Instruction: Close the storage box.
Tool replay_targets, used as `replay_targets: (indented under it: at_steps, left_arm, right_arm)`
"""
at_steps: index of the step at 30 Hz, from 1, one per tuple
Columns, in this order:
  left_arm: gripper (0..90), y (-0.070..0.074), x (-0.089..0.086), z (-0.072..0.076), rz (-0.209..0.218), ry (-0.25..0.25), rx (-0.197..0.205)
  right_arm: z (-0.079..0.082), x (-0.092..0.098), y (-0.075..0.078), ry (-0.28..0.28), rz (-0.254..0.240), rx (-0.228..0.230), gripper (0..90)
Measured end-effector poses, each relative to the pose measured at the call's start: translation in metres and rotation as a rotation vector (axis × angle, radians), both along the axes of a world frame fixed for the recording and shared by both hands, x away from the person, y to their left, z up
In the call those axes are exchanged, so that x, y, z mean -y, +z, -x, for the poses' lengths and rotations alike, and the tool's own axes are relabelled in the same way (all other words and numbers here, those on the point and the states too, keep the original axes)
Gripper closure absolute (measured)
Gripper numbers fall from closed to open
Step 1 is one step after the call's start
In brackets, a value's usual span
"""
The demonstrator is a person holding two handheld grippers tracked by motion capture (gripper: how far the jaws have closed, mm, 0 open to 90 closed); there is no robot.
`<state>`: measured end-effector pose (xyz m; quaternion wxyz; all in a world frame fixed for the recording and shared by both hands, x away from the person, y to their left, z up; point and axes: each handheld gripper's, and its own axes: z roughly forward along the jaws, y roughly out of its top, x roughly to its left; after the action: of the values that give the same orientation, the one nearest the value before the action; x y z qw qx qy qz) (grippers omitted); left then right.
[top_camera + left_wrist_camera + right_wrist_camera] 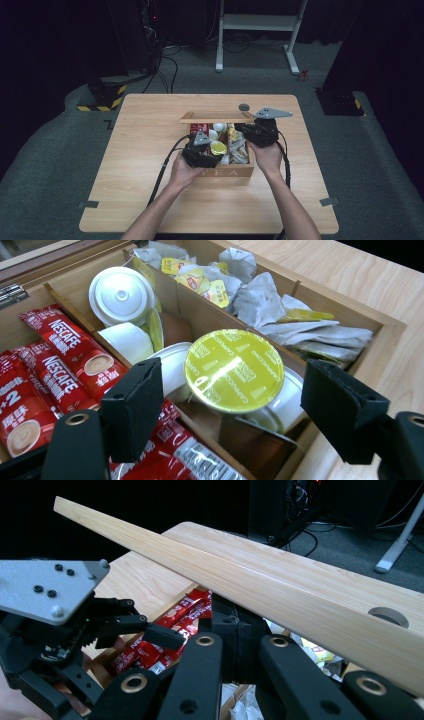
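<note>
A wooden tea box [225, 171] stands mid-table with its lid [215, 117] raised at the back. My left gripper [230, 400] hangs open over the box, a yellow-lidded capsule [232, 370] lying between its wide-apart jaws without touching them. Red Nescafe sachets [65, 365] fill the compartment to the left, white capsules [120, 295] lie behind, and tea bags [300, 325] fill the far compartment. My right gripper [239, 630] is shut, with its tips just under the lid [280, 590]; I cannot tell if they touch it. In the high view it sits at the box's right rear [247, 130], and the left gripper [207, 150] at the front left.
The box rests on a light wooden table [150, 165] with bare wood on all sides. A small dark round disc [244, 107] lies just behind the lid. Beyond the table are a white desk frame [257, 22] and floor cables [165, 70].
</note>
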<state>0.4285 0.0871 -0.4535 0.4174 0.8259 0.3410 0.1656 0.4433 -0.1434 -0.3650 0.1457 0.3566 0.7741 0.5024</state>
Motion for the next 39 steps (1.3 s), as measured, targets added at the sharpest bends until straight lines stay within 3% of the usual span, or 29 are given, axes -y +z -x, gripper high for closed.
replay_targets:
  at_steps: [5,13,20,27,32,39]
  left_arm:
    - [26.4,0.000,0.006,-0.001,-0.030,0.019,-0.004]
    - [26.4,0.000,0.011,-0.006,-0.033,0.020,-0.023]
    - [27.3,-0.002,0.020,-0.011,-0.060,0.027,-0.047]
    - [36.3,-0.005,0.024,-0.013,-0.078,0.036,-0.059]
    - [37.9,-0.005,0.024,-0.012,-0.076,0.033,-0.054]
    - [38.1,0.002,0.021,-0.010,-0.034,0.015,-0.036]
  right_arm:
    - [-0.004,0.000,0.004,0.002,-0.001,-0.006,89.8]
    - [-0.006,-0.002,0.008,-0.009,0.013,-0.011,89.8]
    - [-0.007,-0.003,0.009,-0.010,0.028,-0.011,89.7]
    - [-0.007,-0.004,0.009,-0.014,0.024,-0.014,89.7]
    - [-0.007,-0.004,0.009,-0.011,0.025,-0.013,89.7]
    - [-0.007,-0.004,0.009,-0.018,0.019,-0.015,89.6]
